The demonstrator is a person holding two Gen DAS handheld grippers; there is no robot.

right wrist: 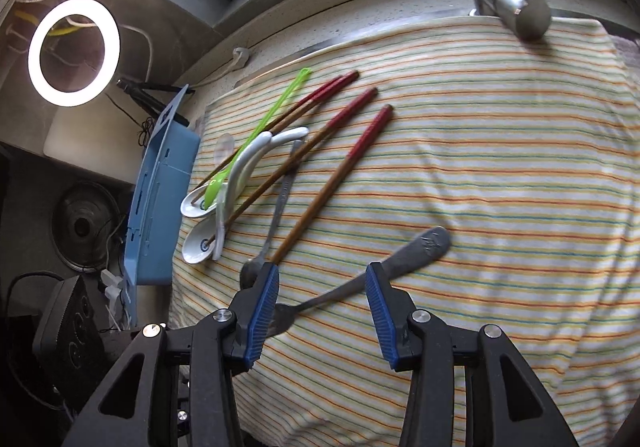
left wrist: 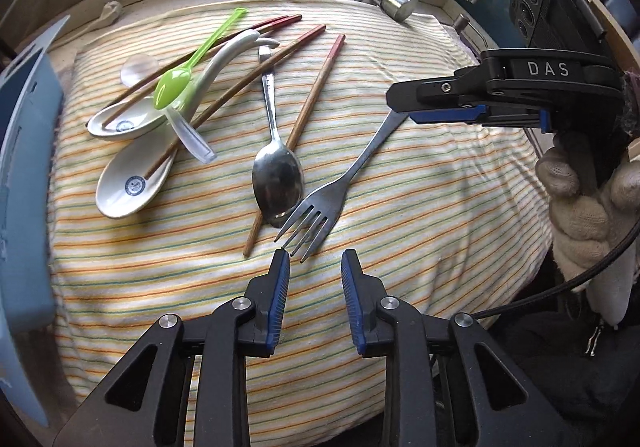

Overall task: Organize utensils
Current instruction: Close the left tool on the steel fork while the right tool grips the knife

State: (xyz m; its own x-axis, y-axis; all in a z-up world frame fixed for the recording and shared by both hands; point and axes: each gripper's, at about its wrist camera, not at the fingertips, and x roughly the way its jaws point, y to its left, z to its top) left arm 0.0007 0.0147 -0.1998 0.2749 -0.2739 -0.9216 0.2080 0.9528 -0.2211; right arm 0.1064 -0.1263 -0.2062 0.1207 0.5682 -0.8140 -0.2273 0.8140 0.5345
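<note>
While every utensil lies loose on the striped cloth (left wrist: 400, 187), sorting looks barely begun: ceramic spoons (left wrist: 120, 119) and chopsticks (left wrist: 256, 79) heaped toward its left edge, fork (left wrist: 320, 203) mid-cloth. Left gripper (left wrist: 314, 267) open, empty; right gripper (right wrist: 322, 307) open astride the fork's handle.

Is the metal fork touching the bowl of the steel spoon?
Touching. In the left wrist view the metal fork has its outer tine edge against the lower right rim of the steel spoon bowl, with no striped cloth visible between them.
</note>
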